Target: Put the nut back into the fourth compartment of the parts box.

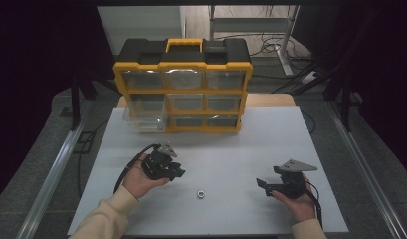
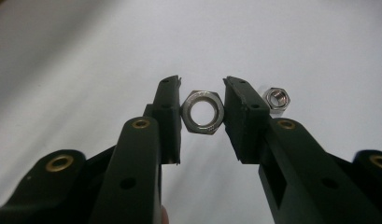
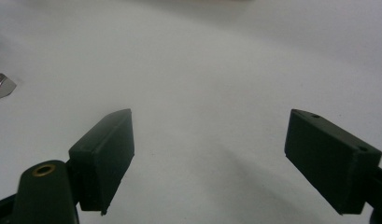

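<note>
Left gripper: I clamped the held nut.
Held nut: steel, hexagonal, shiny.
Second nut: lay on the table.
Right gripper: gaped apart.

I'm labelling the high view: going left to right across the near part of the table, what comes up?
Left tool → loose nut on the table → right tool.

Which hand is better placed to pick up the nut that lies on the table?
The right. Its gripper is open and empty, pointing toward the loose nut on the table. The left gripper is already shut on another nut, so it is likely occupied.
</note>
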A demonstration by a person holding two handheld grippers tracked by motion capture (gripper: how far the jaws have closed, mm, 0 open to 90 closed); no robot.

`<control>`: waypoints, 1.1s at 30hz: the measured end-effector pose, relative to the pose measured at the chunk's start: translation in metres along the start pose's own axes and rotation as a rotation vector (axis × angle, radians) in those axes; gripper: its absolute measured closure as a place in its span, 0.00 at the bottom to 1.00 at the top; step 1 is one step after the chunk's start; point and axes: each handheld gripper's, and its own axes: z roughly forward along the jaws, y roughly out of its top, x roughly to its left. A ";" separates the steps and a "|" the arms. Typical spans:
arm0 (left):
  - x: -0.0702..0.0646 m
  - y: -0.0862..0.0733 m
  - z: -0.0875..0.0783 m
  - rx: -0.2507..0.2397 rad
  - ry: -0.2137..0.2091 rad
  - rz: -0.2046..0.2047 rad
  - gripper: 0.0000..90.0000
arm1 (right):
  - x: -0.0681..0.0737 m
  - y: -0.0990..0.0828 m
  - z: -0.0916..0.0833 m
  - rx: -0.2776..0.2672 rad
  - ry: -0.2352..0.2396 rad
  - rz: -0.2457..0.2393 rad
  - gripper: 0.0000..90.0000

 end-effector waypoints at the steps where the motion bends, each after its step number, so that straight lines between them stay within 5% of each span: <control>1: 0.001 0.000 -0.002 -0.003 0.003 -0.001 0.75 | 0.000 0.000 0.000 0.000 0.000 0.000 0.18; 33: 0.016 0.002 -0.038 -0.059 0.035 -0.031 0.75 | 0.000 0.000 0.000 -0.002 0.000 0.001 0.18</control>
